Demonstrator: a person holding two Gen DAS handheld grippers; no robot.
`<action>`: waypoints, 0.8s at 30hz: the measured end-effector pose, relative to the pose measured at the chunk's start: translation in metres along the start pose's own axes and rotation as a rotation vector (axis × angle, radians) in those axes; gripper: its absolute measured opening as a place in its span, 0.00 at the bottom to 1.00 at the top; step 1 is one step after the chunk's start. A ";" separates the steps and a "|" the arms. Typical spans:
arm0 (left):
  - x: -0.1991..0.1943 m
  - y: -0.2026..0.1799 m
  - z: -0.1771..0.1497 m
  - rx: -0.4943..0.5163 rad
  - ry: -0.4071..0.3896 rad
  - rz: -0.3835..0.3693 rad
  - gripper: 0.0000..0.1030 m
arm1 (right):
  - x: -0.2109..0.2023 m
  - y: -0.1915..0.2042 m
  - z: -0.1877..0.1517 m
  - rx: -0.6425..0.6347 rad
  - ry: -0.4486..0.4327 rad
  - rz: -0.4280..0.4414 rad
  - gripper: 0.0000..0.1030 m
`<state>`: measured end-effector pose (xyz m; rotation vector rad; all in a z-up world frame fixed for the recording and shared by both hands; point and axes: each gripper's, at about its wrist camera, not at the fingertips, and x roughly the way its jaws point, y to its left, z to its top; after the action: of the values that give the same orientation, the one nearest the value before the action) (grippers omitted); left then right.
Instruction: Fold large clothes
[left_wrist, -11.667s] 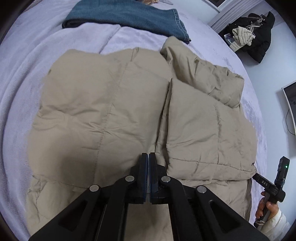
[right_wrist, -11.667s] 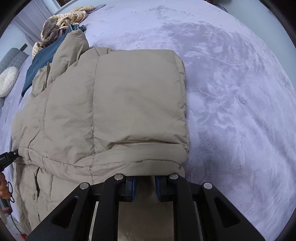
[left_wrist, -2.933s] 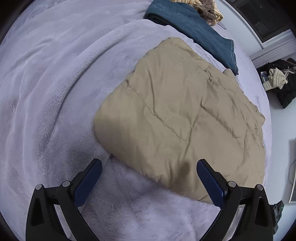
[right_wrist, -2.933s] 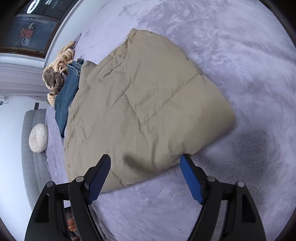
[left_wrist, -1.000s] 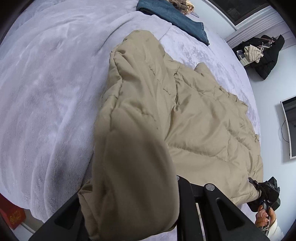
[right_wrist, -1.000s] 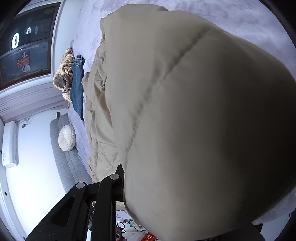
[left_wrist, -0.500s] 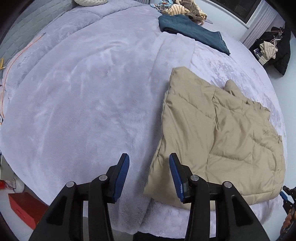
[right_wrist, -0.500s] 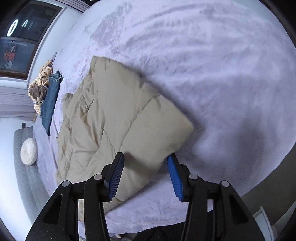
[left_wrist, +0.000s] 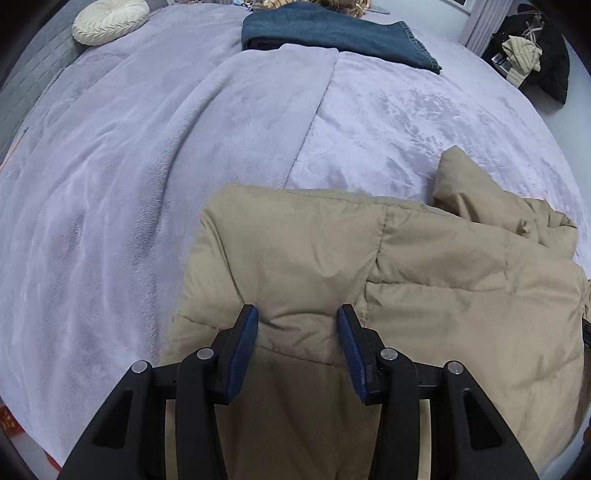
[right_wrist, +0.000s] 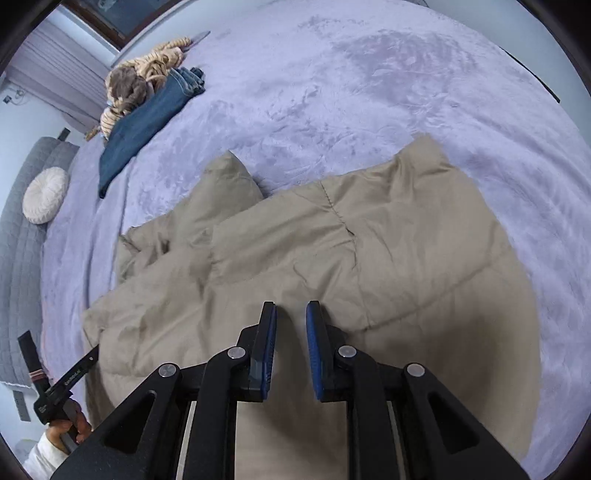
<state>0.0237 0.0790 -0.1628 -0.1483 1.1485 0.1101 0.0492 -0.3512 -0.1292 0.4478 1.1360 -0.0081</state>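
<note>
A tan puffer jacket lies folded into a rough rectangle on the lavender bed cover. It also shows in the right wrist view, with a loose lump of fabric sticking up at its far left. My left gripper is open and empty, low over the jacket's near left part. My right gripper is open with a narrow gap and empty, low over the jacket's near middle. The left gripper's handle and the hand on it show at the lower left of the right wrist view.
Folded blue jeans lie at the far side of the bed, with a striped knit garment beside them. A round cream cushion rests against the grey headboard. Dark bags sit off the bed's far right corner.
Both grippers have moved in low over the folded jacket; half a second ago they hung further back at its near edge. A second ago the jacket was lifted and draped over both grippers.
</note>
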 end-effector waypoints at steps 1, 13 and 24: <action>0.006 -0.002 0.003 0.007 0.002 0.007 0.50 | 0.014 -0.002 0.005 -0.004 0.017 -0.021 0.16; -0.022 -0.002 0.005 0.023 0.038 0.015 0.53 | 0.013 0.000 0.021 -0.064 0.109 -0.057 0.23; -0.082 -0.002 -0.025 -0.040 0.009 -0.001 0.92 | -0.021 0.018 -0.005 -0.108 0.146 -0.077 0.51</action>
<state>-0.0315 0.0720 -0.0979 -0.1847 1.1559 0.1318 0.0403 -0.3376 -0.1058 0.3120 1.2899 0.0185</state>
